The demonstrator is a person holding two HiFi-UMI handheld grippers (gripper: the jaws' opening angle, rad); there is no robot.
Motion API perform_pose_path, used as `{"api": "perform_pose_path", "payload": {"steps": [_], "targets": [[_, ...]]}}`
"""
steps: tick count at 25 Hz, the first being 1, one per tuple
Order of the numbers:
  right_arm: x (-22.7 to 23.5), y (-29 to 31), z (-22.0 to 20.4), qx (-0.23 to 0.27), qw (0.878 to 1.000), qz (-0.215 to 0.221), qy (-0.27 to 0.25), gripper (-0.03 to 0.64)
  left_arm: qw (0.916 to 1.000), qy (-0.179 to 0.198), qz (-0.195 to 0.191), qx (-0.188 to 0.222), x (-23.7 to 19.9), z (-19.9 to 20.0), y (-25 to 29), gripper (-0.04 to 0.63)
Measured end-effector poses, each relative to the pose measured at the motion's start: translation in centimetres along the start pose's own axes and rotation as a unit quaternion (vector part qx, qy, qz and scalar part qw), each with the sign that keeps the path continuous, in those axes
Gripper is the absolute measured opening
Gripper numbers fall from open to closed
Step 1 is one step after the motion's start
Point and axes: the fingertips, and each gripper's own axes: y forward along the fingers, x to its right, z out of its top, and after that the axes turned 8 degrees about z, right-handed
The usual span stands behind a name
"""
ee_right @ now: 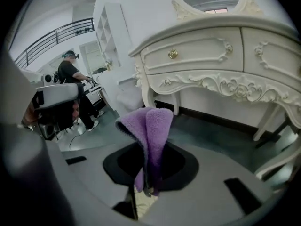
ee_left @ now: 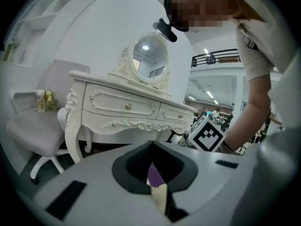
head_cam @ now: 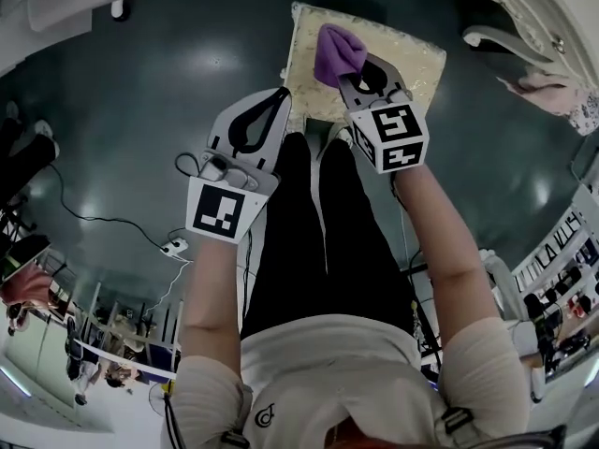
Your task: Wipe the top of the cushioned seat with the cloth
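Now right tool (head_cam: 351, 78) pinches fluffy purple cloth (head_cam: 337, 52) over cream cushioned seat (head_cam: 412, 59) ahead, left tool (head_cam: 279, 101) closed, empty; next probably press, sweep.

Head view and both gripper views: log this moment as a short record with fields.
cloth: purple, bunched, over the left part of the cushioned seat
held by: right gripper, jaws closed on it
cloth touching seat: cannot tell
left gripper: jaws together, nothing gripped, at the seat's left edge
seat top: cream, patterned, mostly uncovered
nearby: white dressing table with oval mirror
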Motion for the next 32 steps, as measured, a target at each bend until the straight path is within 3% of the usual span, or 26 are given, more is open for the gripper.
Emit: {"api": "perform_pose_path", "payload": {"steps": [6, 15, 23, 32], "targets": [[0.9, 5.5, -1.6, -0.022, 1.000, 0.017, 0.012, 0.077, 0.9999, 0.001, 0.010, -0.004, -1.8, -3.1, 1.0, 0.014], [2.9, 10.1, -3.3, -0.073, 0.997, 0.001, 0.031, 0.080, 0.9997, -0.005, 0.015, -0.020, -3.3, -5.2, 1.4, 0.014], [4.0, 10.0, -3.7, -0.105, 0.994, 0.002, 0.039, 0.083, 0.9998, 0.003, 0.010, -0.018, -2.8, -4.5, 2.5, 0.014], [6.5, 7.6, -4.7, -0.107, 0.992, -0.013, 0.067, 0.083, 0.9996, -0.001, -0.007, -0.026, 0.0, -4.7, 3.9, 0.014]]}}
